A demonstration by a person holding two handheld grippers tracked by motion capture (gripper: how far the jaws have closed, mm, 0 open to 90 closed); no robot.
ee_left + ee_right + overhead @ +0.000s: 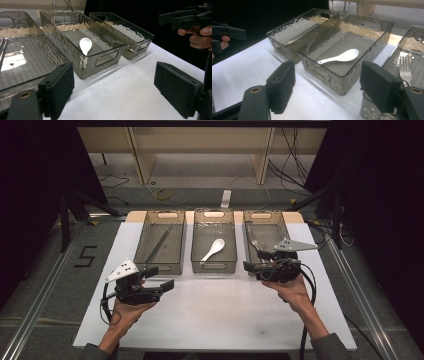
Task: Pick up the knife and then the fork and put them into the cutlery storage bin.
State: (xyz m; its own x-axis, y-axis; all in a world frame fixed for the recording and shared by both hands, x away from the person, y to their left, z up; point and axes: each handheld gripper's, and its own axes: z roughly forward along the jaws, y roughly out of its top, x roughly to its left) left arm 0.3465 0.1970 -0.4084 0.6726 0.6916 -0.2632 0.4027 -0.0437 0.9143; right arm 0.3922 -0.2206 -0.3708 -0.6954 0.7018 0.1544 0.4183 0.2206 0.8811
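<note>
**Spoon and fork binned, both grippers idle**

Spoon (213,249) — white, lying alone in the middle bin (214,268) of three clear bins set along the far edge of the worktop (215,315). The fork (405,67) lies in the right bin (285,227), nearest the right gripper (255,268); a long thin utensil (159,243), seemingly tongs or chopsticks, lies in the left bin (145,237).

Left gripper (160,278): fingers wide apart, holding nothing, above the worktop's left side just short of the left bin. Right gripper: fingers likewise spread and empty, at the right bin's near end.

Assessment: each utensil sits in its own bin and nothing lies loose on the worktop — the work is either complete or not begun; I cannot tell which.
</note>
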